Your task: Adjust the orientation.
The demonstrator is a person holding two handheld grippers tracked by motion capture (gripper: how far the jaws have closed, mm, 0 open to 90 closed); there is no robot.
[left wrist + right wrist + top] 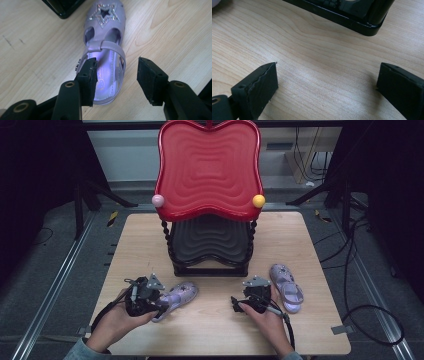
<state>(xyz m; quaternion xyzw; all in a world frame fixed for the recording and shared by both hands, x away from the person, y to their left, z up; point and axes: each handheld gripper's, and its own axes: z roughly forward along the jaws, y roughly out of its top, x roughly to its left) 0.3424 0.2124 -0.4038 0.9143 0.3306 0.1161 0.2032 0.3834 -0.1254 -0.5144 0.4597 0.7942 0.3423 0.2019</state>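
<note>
Two lilac sandals lie on the wooden table [215, 330]. In the left gripper view, the left sandal [179, 296] [105, 50] has a glittery star on its toe and points away from me. My left gripper [156, 301] [116, 75] is open at its heel end. One fingertip [87, 77] hangs over the insole and the other sits outside the shoe's edge, over the table. The right sandal [286, 287] lies just right of my right gripper [252, 292] [327, 82]. That gripper is open over bare wood, with nothing between its fingers.
A two-tier stand sits at the table's middle back, with a red wavy top tray [209, 167] and a black lower tray [210, 240]. Its black base [210, 270] [352, 20] lies close ahead of the right gripper. A pink ball [158, 200] and a yellow ball [258, 200] mark the red tray's front corners.
</note>
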